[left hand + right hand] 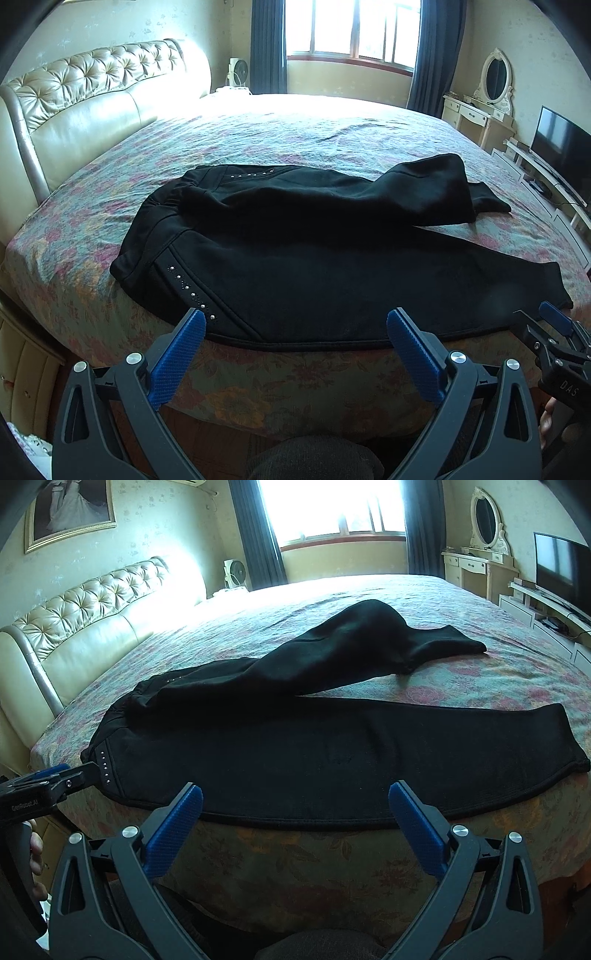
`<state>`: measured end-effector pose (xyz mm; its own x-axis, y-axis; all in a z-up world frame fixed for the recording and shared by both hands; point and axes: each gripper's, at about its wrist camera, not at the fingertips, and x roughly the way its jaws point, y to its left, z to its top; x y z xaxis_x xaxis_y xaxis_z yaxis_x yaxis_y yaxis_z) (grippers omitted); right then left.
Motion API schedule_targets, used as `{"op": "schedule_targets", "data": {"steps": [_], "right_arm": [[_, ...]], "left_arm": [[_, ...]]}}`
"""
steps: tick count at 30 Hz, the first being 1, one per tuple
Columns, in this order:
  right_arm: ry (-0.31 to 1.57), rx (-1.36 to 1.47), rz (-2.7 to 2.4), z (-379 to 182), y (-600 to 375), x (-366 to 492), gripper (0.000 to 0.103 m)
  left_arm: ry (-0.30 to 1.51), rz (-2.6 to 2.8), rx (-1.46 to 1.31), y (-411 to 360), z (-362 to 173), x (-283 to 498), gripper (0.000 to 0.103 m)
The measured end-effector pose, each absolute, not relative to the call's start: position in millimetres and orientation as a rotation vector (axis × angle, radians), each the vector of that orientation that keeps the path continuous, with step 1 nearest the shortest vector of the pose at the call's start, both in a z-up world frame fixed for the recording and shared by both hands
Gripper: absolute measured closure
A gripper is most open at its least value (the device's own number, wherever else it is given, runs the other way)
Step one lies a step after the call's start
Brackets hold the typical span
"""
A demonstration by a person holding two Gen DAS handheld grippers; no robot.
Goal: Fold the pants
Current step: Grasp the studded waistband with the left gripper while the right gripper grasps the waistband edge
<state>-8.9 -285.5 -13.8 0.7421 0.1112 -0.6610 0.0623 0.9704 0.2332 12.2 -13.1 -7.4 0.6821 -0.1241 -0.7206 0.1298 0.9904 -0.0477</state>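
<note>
Both fisheye views look forward along their own fingers from just off the near edge of the bed [110, 325], low and close, facing across it toward the window [351, 33]. The left view sits toward the headboard [85, 96] end; the right view sits further toward the TV [561, 568] side. They share most of the scene (the pants [314, 258], the bed's near edge, the window wall), and each catches the other gripper at its margin: the right gripper [554, 332] and the left gripper [48, 779].
</note>
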Motion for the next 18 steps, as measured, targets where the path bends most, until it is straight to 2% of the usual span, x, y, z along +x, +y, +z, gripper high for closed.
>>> {"op": "schedule_targets", "data": {"steps": [3, 5, 9, 10, 12, 13, 16, 18], "right_arm": [[0.745, 0.253, 0.046, -17, -285, 0, 0.002], [0.755, 0.249, 0.064, -17, -283, 8, 0.002], [0.754, 0.222, 0.1, -13, -277, 30, 0.002], [0.754, 0.219, 0.111, -12, -276, 37, 0.002], [0.753, 0.206, 0.142, -10, -274, 52, 0.002], [0.752, 0.194, 0.155, -9, -273, 59, 0.002], [0.75, 0.161, 0.17, -8, -269, 82, 0.002], [0.754, 0.159, 0.187, -9, -267, 97, 0.002]], "left_arm": [[0.96, -0.304, -0.077, 1, -23, 29, 0.005], [0.983, -0.389, -0.079, 10, -23, 38, 0.005], [0.797, -0.446, -0.207, 60, 15, 67, 0.005], [0.841, -0.465, -0.22, 70, 10, 82, 0.005], [1.106, -0.425, -0.146, 79, -20, 123, 0.005], [1.124, -0.361, -0.083, 87, -23, 137, 0.006], [0.989, -0.346, -0.016, 113, -3, 181, 0.006], [1.001, -0.348, -0.017, 130, 0, 225, 0.005]]}}
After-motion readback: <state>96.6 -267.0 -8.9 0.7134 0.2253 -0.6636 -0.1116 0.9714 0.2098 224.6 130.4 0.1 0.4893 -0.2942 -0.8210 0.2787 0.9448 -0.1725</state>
